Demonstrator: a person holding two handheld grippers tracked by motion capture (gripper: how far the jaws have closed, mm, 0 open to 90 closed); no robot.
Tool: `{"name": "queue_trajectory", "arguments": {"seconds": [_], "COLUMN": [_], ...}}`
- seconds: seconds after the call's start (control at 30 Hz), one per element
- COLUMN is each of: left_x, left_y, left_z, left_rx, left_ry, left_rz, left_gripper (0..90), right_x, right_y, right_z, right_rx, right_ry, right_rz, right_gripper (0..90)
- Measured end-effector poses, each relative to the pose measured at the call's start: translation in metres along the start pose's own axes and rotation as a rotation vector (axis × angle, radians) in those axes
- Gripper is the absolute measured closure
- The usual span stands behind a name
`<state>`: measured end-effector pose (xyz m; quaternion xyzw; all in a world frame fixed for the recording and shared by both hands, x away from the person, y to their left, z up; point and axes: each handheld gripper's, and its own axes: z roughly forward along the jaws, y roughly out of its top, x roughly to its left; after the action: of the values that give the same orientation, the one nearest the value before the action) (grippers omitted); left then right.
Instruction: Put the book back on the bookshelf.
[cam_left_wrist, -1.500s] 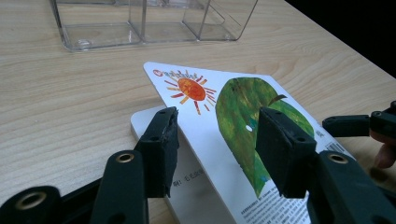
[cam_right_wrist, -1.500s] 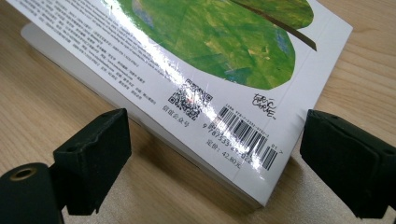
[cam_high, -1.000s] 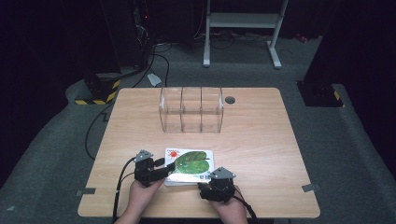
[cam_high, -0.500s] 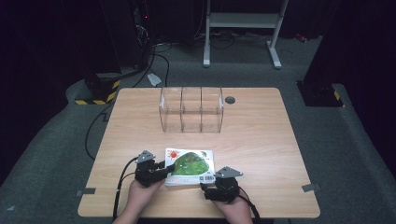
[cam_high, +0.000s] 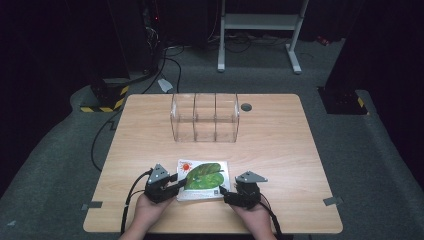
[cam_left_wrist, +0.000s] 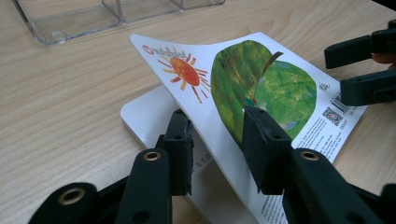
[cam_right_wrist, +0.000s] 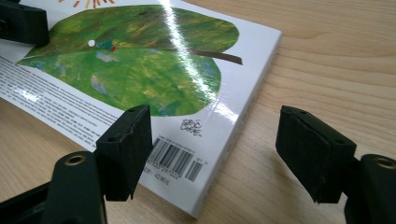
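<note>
Your left gripper (cam_left_wrist: 219, 149), low at the table's (cam_high: 300, 150) near edge, has just closed on the book's (cam_high: 202, 179) lifted cover; right gripper (cam_right_wrist: 215, 154) straddles its near-right corner, jaws apart, narrowing.

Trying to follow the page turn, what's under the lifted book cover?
Under the lifted cover, held in the left tongs, a plain white page with small print shows; most of it is hidden by the cover.
</note>
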<state>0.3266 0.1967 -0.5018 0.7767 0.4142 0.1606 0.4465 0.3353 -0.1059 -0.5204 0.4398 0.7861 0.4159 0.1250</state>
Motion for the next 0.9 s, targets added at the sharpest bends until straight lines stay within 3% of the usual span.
{"name": "queue_trajectory", "arguments": {"seconds": [0.23, 0.33, 0.5, 0.57, 0.73, 0.8, 0.9], "left_x": [-0.010, -0.013, -0.021, -0.023, -0.024, -0.024, -0.028], "left_y": [0.002, 0.004, 0.006, 0.006, 0.006, 0.005, 0.005], "left_z": [-0.007, -0.010, -0.013, -0.015, -0.015, -0.016, -0.015], "left_rx": [-0.047, -0.061, -0.089, -0.106, -0.111, -0.121, -0.130], "left_ry": [0.008, 0.012, 0.028, 0.026, 0.025, 0.024, 0.039], "left_rz": [0.074, 0.096, 0.164, 0.182, 0.190, 0.200, 0.230], "left_gripper": [66.6, 67.3, 67.7, 68.2, 68.3, 68.2, 68.3], "right_x": [-0.004, -0.006, -0.008, -0.010, -0.014, -0.015, -0.012], "right_y": [0.003, 0.004, 0.006, 0.007, 0.008, 0.009, 0.011], "right_z": [0.005, 0.007, 0.009, 0.010, 0.013, 0.014, 0.017], "right_rx": [-0.002, -0.004, 0.006, 0.017, 0.020, 0.029, 0.035], "right_ry": [0.051, 0.058, 0.069, 0.085, 0.107, 0.130, 0.150], "right_rz": [0.056, 0.062, 0.083, 0.111, 0.132, 0.157, 0.157], "right_gripper": [26.1, 24.9, 24.0, 21.9, 20.0, 18.8, 17.0]}}
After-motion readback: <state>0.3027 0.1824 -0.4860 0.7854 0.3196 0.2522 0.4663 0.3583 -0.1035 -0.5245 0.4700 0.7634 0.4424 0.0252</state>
